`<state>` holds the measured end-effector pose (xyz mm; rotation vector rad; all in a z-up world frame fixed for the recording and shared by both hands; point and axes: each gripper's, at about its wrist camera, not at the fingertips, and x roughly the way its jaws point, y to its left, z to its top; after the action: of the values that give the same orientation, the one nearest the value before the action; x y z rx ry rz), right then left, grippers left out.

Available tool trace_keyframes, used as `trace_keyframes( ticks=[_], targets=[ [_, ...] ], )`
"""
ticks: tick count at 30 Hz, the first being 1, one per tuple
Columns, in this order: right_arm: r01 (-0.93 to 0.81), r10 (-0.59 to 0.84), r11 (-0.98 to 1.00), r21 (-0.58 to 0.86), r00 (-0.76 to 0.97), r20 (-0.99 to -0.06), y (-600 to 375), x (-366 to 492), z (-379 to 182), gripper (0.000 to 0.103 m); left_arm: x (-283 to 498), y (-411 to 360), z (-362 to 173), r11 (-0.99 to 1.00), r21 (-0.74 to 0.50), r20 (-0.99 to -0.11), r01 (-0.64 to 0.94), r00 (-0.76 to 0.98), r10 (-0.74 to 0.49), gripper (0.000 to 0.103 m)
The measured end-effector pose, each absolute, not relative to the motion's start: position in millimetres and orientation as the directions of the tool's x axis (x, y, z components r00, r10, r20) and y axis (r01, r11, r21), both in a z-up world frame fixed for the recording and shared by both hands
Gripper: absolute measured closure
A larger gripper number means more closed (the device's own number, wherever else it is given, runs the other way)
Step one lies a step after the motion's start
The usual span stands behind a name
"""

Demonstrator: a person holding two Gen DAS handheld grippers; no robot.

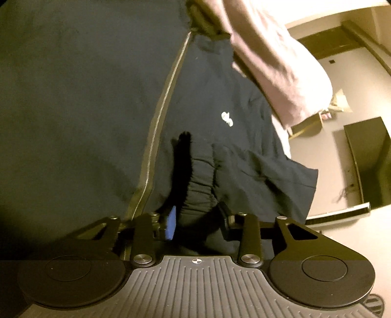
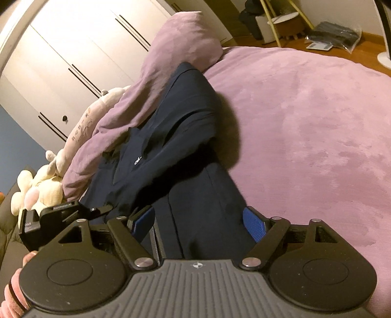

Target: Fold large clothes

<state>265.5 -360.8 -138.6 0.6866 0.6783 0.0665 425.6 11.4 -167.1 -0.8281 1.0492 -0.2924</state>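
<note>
A large navy garment with a zipper (image 1: 161, 115) and a small white logo (image 1: 227, 119) fills the left wrist view. My left gripper (image 1: 198, 217) is shut on a bunched fold of the navy garment (image 1: 200, 186); one blue pad (image 1: 171, 223) shows. In the right wrist view the navy garment (image 2: 180, 137) lies draped over a purple bed cover (image 2: 305, 127). My right gripper (image 2: 198, 222) straddles the cloth with its blue pads (image 2: 254, 223) wide apart. The left gripper (image 2: 61, 215) shows at the left edge of that view.
A purple pillow (image 2: 185, 41) and a rumpled purple blanket (image 2: 107, 122) lie at the bed's head, with cream plush toys (image 2: 39, 190) beside them. White wardrobe doors (image 2: 80, 49) stand behind. A wooden floor with a stool (image 2: 283, 19) lies beyond the bed.
</note>
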Motion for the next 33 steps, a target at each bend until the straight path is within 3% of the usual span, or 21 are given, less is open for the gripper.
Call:
trace_keyframes(
  ticks=[5, 7, 10, 17, 19, 21, 22, 27, 31, 33],
  targets=[
    [0.111, 0.291, 0.783, 0.612, 0.804, -0.518, -358.3, 270.4, -121.7, 0.022, 426.1, 18.6, -128.3, 0.746, -0.661, -0.648, -0.074, 0.558, -0.519, 0.074],
    [0.084, 0.296, 0.793, 0.604, 0.813, -0.502, -355.1, 274.4, -113.0, 0.022, 427.9, 31.7, -107.1, 0.778, -0.625, -0.642, -0.061, 0.607, -0.468, 0.098],
    [0.042, 0.321, 0.802, 0.596, 0.811, -0.490, -347.3, 285.3, -104.5, 0.022, 430.2, 59.1, -84.4, 0.811, -0.577, -0.636, -0.095, 0.675, -0.374, 0.096],
    [0.020, 0.372, 0.789, 0.614, 0.779, -0.504, -330.7, 313.5, -109.8, 0.022, 416.5, 99.8, -77.9, 0.925, -0.296, -0.656, -0.237, 0.754, -0.017, 0.093],
    [0.023, 0.391, 0.776, 0.630, 0.767, -0.509, -327.5, 320.1, -114.7, 0.022, 410.8, 114.1, -89.0, 0.917, -0.296, -0.669, -0.266, 0.743, -0.001, 0.081],
    [0.026, 0.401, 0.771, 0.636, 0.757, -0.516, -324.5, 325.3, -117.8, 0.022, 407.6, 127.2, -103.6, 0.882, -0.392, -0.687, -0.259, 0.721, -0.094, 0.034],
    [0.024, 0.408, 0.768, 0.640, 0.753, -0.517, -323.3, 328.0, -119.3, 0.022, 401.5, 134.2, -110.0, 0.855, -0.449, -0.683, -0.258, 0.716, -0.143, 0.030],
    [0.026, 0.440, 0.739, 0.674, 0.738, -0.511, -317.3, 349.2, -124.5, 0.022, 398.3, 136.3, -142.9, 0.765, -0.594, -0.688, -0.248, 0.649, -0.324, 0.021],
    [0.026, 0.484, 0.691, 0.723, 0.726, -0.488, -309.6, 367.8, -131.2, 0.022, 411.7, 136.4, -163.4, 0.681, -0.667, -0.662, -0.302, 0.659, -0.356, 0.021],
    [0.026, 0.509, 0.659, 0.752, 0.720, -0.471, -303.7, 377.9, -135.0, 0.022, 422.0, 136.7, -168.4, 0.629, -0.715, -0.617, -0.304, 0.697, -0.365, 0.027]
  ],
)
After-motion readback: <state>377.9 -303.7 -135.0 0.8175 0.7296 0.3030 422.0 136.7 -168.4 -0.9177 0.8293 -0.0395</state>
